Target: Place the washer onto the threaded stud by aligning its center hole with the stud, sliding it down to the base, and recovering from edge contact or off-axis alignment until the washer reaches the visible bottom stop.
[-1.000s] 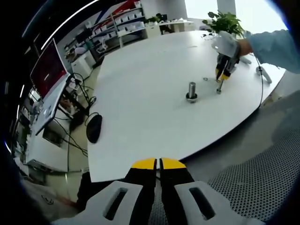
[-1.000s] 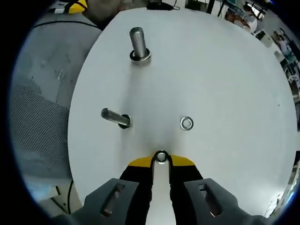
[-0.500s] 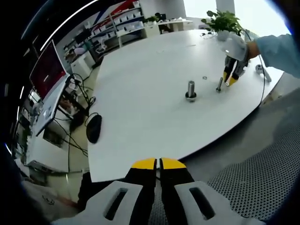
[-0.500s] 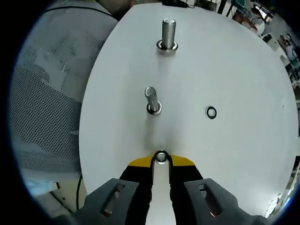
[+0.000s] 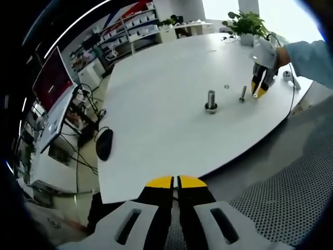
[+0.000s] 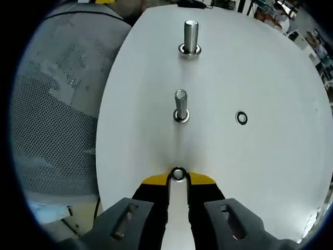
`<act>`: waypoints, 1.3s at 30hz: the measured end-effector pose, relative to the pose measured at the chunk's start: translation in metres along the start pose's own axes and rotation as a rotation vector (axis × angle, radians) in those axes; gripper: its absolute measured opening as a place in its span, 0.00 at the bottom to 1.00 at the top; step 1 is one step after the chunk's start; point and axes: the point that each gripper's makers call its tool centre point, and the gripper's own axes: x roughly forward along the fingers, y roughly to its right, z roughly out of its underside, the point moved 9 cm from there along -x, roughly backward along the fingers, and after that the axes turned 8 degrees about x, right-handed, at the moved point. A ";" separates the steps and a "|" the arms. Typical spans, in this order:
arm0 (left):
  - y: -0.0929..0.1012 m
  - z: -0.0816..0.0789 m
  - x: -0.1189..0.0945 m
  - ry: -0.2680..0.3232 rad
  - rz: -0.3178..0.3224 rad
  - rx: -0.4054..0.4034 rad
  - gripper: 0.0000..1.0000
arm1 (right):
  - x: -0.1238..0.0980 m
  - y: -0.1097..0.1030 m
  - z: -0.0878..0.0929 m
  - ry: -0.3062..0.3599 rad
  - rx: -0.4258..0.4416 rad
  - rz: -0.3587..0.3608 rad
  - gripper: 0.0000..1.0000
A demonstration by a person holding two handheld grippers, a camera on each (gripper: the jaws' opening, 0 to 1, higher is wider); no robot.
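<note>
Presently the right gripper (image 6: pixel 178 179) pinches the washer (image 6: pixel 178 174) at its jaw tips, near the slim stud (image 6: pixel 180 105), apparently lining up. Left gripper (image 5: pixel 175 182), jaws pressed together, idles off the desk (image 5: pixel 156 104).

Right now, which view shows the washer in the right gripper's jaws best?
The right gripper view: the washer sits pinched at the right gripper tips, its hole visible, short of the near stud. In the left gripper view, it is too small to make out.
</note>
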 end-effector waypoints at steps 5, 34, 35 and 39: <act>0.000 -0.001 0.000 0.010 0.001 -0.003 0.00 | 0.001 0.000 -0.003 -0.021 -0.013 0.012 0.14; -0.001 0.000 -0.001 0.010 -0.005 -0.002 0.00 | -0.001 -0.002 -0.008 -0.071 -0.042 0.018 0.14; -0.001 -0.001 -0.001 0.010 -0.005 -0.002 0.00 | -0.001 -0.002 -0.008 -0.071 -0.043 0.019 0.14; -0.001 -0.001 -0.001 0.011 -0.005 0.000 0.00 | -0.001 -0.002 -0.006 -0.058 -0.034 0.027 0.14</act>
